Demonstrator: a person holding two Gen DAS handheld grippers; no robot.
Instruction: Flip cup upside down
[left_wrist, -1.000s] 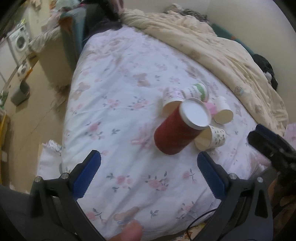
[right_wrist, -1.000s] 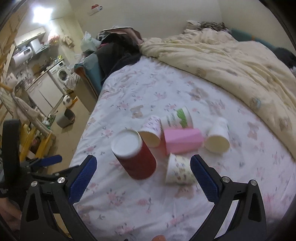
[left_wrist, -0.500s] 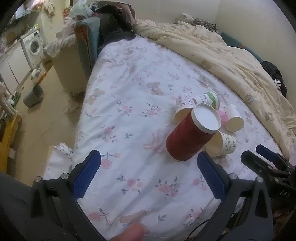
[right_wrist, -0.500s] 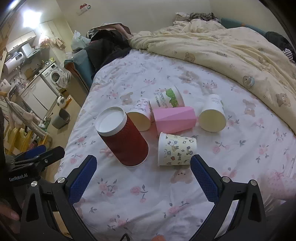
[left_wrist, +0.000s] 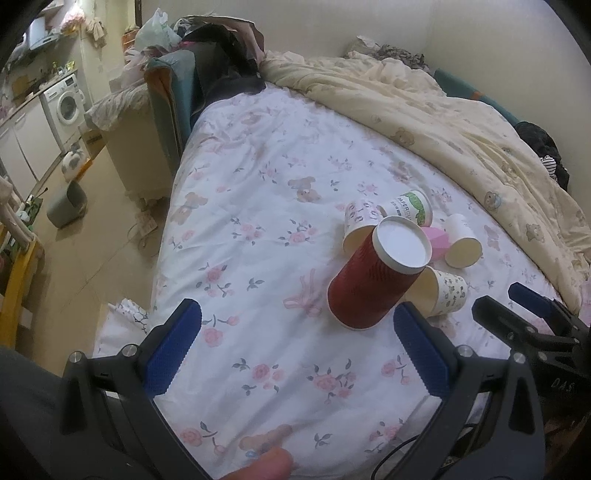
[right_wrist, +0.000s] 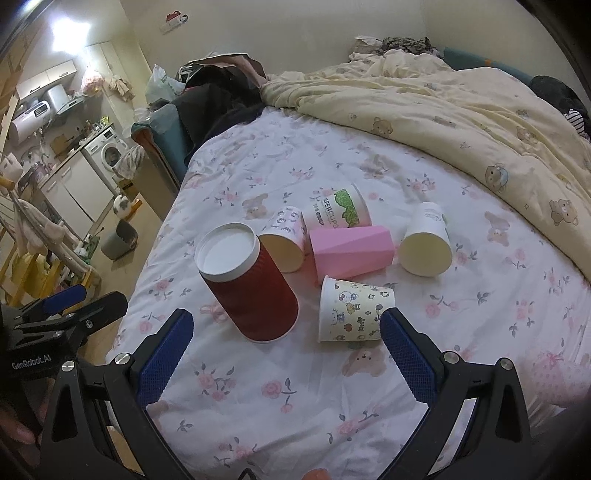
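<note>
**A:** Between the blue pads of the right gripper (right_wrist: 282, 356), what do you see?

**B:** Nothing held. Its fingers (right_wrist: 404, 360) stand wide apart over the floral bedsheet (right_wrist: 480, 332). The left gripper (left_wrist: 295, 352) is likewise spread wide and empty, its fingers (left_wrist: 173, 350) over the near part of the bed.

**A:** And the cups?

**B:** Just beyond the fingers, a red ribbed cup (right_wrist: 251, 284) stands mouth down on the sheet, its white base facing up. In the left wrist view, the same cup (left_wrist: 373, 275) sits just left of the right-hand pad.

**A:** What surrounds it?

**B:** To its right, a cartoon-print cup (right_wrist: 354, 310) lies on its side, near the right gripper's right pad. Behind that lies a pink faceted cup (right_wrist: 351, 251), also on its side. Farther left of it, a small patterned cup (right_wrist: 284, 238) lies with its mouth toward the camera, touching the red one. A green-leaf printed cup (right_wrist: 338, 206) lies farther back, and a plain white cup (right_wrist: 426, 240) lies off to the right, apart from the pink one.

**A:** Beyond the cups?

**B:** A cream bear-print duvet (right_wrist: 461, 99) is bunched along the far right of the bed. A washing machine (left_wrist: 66, 107) stands far left.
</note>
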